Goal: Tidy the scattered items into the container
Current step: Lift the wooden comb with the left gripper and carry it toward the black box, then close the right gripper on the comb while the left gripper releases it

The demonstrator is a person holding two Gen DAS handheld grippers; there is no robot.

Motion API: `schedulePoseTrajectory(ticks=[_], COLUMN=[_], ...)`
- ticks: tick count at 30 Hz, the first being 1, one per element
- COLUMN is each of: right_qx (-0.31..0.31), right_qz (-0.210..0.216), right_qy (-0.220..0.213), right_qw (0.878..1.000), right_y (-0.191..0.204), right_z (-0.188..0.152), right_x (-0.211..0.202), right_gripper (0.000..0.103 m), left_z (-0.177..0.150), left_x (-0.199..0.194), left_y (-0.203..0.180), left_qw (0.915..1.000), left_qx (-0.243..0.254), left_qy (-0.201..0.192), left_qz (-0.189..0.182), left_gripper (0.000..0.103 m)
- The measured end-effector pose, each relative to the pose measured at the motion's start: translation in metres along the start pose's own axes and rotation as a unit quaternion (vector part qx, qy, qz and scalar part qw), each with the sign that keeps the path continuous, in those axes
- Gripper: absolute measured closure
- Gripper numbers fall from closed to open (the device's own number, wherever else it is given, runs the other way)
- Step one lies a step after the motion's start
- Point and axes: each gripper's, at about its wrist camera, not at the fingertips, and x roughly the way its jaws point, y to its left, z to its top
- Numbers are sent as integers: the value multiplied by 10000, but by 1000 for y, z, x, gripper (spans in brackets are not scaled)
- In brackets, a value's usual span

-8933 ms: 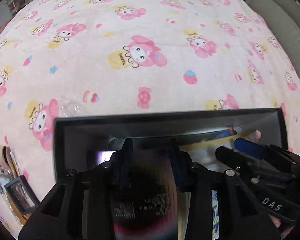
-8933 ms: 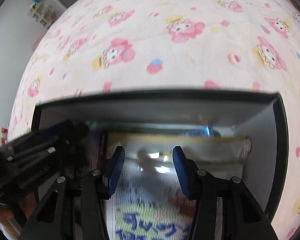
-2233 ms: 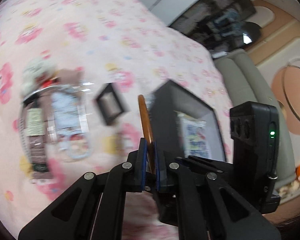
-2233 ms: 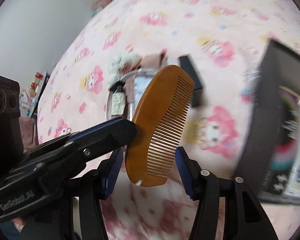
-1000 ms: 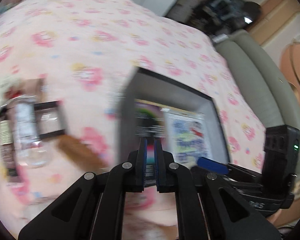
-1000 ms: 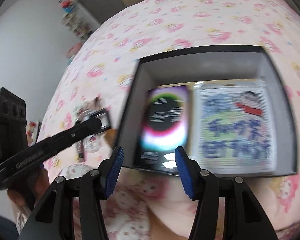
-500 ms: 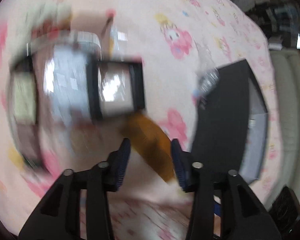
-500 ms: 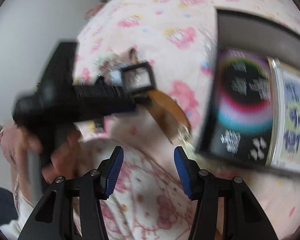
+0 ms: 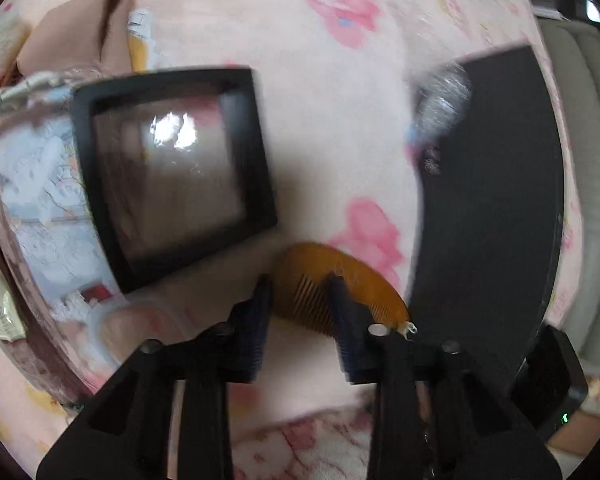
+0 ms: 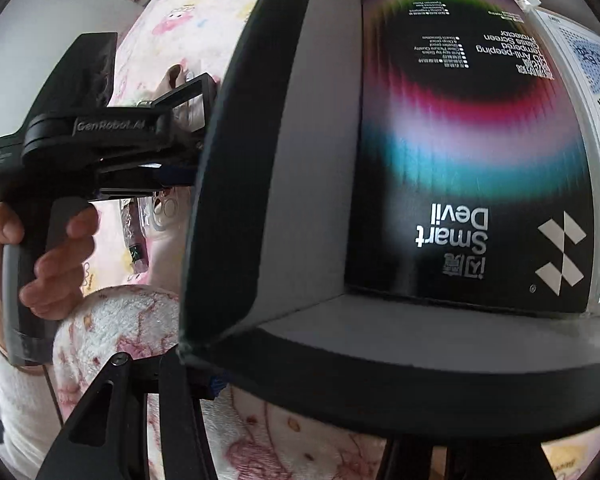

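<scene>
Where box (image 10: pixel 236 184) looms, right tongs' tips hide.

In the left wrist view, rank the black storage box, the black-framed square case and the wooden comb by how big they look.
1. black storage box, though partly cut off by the frame edge.
2. black-framed square case, close behind; nearness and fisheye make this pair unsure.
3. wooden comb, clearly smallest, partly hidden by the left claw, which is closing.

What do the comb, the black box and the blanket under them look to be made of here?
Comb: probably wood, amber-brown with a smooth, slightly glossy finish and fine cut teeth; a wood-look plastic can't be ruled out.
Box: likely rigid cardboard, matt black outside, matt pale grey inside, with thin, straight, sharply folded walls.
Blanket: soft fleece or plush, matt and fuzzy, pink with printed cartoon figures.
</scene>
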Motion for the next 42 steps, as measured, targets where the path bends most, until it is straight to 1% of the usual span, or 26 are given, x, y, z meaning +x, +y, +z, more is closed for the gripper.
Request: schedulePoseTrajectory(ticks=[2,5,6,7,8,9,10,12,15,16,18,20,23,24,26,28,29,31,32,33,34,36,37,38,40,42], right_qx=[-56,59,95,157,214,284,355,411,398,359,326,311,321,330,341,303,290,218,200,191,201,274,360,446,620,735], right_qz=[23,28,-7,-38,-17,43,62,22,-94,-120,-127,-107,0,40,75,46,37,-34,-53,-60,-72,-74,-18,37,230,472], right_qy=[-81,-177,-202,-236,-241,-217,-217,-291,-296,-301,-310,-301,-315,-327,-343,-361,-351,-309,-303,-304,-315,-328,-358,-370,-390,-370], right_qw=[9999,9998,9998,9996,9995,9994,9991,9987,9987,9988,9989,9990,9990,9989,9988,9989,9990,9993,9993,9993,9993,9991,9987,9983,9970,9955], right_y=[0,-6,-8,-11,-14,-17,-20,-20,-15,-14,-13,-13,-14,-14,-13,-12,-11,-10,-10,-11,-13,-17,-21,-24,-32,-37], right_z=[-3,-7,-8,-8,-8,-8,-7,-6,-7,-7,-8,-8,-9,-9,-10,-12,-13,-17,-19,-21,-23,-25,-26,-27,-30,-35], right_x=[-5,-15,-16,-18,-18,-15,-12,-10,-3,-2,1,2,4,4,6,8,10,14,15,16,16,15,14,13,8,1], right_gripper=[61,62,62,62,62,62,62,62,62,62,62,62,62,62,62,62,62,62,62,62,62,62,62,62,62,62], left_z=[-10,-27,-31,-32,-31,-27,-23,-14,-6,-5,-7,-13,-30,-38,-48,-53,-55,-58,-60,-61,-60,-62,-65,-71,-89,-106], left_x=[-6,-13,-13,-13,-13,-12,-10,-2,15,20,19,6,-14,-18,-22,-19,-15,-3,3,8,8,-5,-12,-20,-40,-62], left_y=[-11,-29,-33,-34,-33,-29,-25,-17,-9,-8,-9,-10,-14,-17,-21,-21,-19,-18,-18,-19,-18,-18,-19,-20,-26,-31], left_qw=[9989,9911,9881,9859,9852,9859,9870,9903,9942,9945,9943,9945,9934,9919,9909,9908,9907,9892,9879,9878,9895,9907,9904,9898,9881,9850], left_qx=[417,1186,1380,1492,1502,1401,1291,1108,944,924,953,994,1125,1226,1329,1341,1337,1325,1361,1340,1253,1220,1214,1229,1334,1388], left_qy=[-1,86,139,156,133,56,-7,33,241,327,267,99,87,95,35,86,205,525,644,731,680,390,280,132,-190,-457], left_qz=[221,602,671,744,820,918,953,839,457,359,393,331,-227,-317,-190,-145,-170,-354,-374,-296,-225,-452,-601,-715,-739,-923], left_gripper=[78,78,77,71,58,50,46,48,48,54,60,80,90,90,90,89,85,78,77,77,76,88,96,98,98,98])
